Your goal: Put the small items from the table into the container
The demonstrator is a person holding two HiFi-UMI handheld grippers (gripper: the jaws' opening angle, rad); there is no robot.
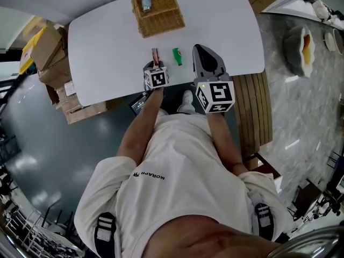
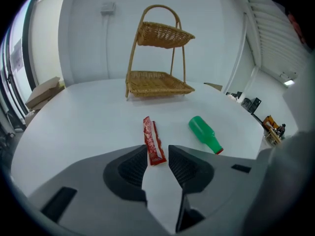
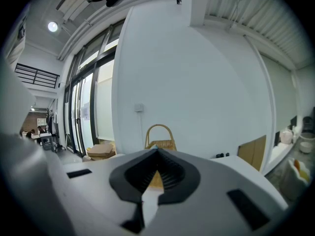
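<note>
The red packet (image 2: 153,140) lies flat on the white tabletop (image 2: 74,117), near the person's edge, its length running away toward the far side. Its near end sits between the two jaws of the left hand-held gripper (image 2: 157,151), which is tilted down over it. The jaws stand moderately apart, one on each side of the packet, with a gap between pads and wrapper, so nothing is held.

Just to the right of the packet, and apart from it, lies the green bottle (image 2: 204,133), on its side with its red-tipped neck pointing toward the near right. In the head view the packet (image 1: 155,56) and the bottle (image 1: 177,56) lie side by side between the two grippers.

The right hand-held gripper (image 1: 201,51) hangs over the tabletop to the right of the bottle, pointing almost level at the far wall. In its own view its jaws (image 3: 157,152) meet at the tips with nothing between them.

The container, a two-tier wicker basket (image 2: 160,85) with an arched handle, stands at the far edge of the tabletop. A stretch of bare tabletop separates it from the packet and the bottle. A small pale item (image 1: 146,2) lies in the basket (image 1: 158,15).

Cardboard boxes (image 1: 51,58) are stacked on the floor off the tabletop's left end, and a slatted wooden bench (image 1: 252,106) stands at its right.
</note>
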